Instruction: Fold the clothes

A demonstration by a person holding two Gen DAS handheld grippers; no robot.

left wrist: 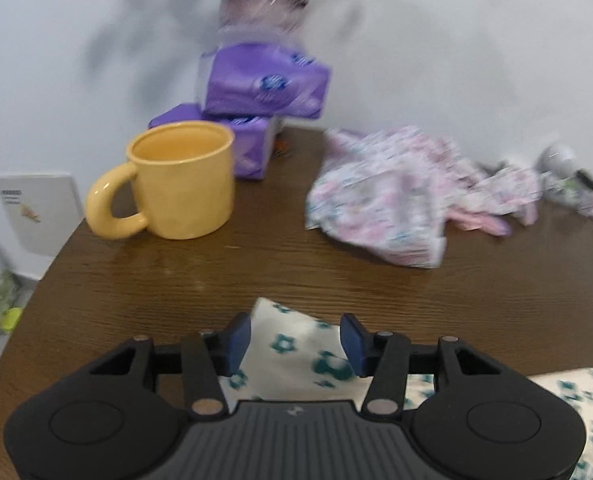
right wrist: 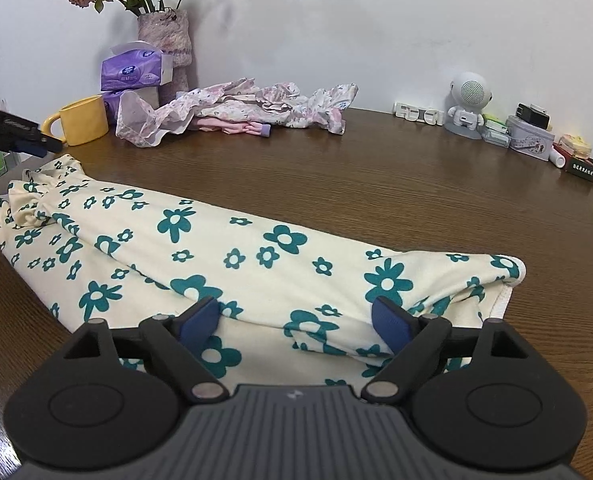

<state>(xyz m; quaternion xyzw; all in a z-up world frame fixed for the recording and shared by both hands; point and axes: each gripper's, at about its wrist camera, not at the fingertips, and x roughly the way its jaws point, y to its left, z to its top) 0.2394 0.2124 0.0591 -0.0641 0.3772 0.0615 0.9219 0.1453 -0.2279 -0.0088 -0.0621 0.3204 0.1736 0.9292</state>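
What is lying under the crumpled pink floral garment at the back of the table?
A folded pink cloth with a purple end sticks out from under the crumpled pink floral garment. How far it reaches beneath is covered.

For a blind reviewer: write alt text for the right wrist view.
An open right gripper hangs over a cream garment with teal flowers lying lengthwise on a brown wooden table. Behind lie a crumpled pink floral garment and a yellow mug.

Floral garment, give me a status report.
Left gripper open, right gripper open, nothing pinched. Cream floral garment lies folded lengthwise on table. Yellow mug and crumpled pink clothes behind, clear.
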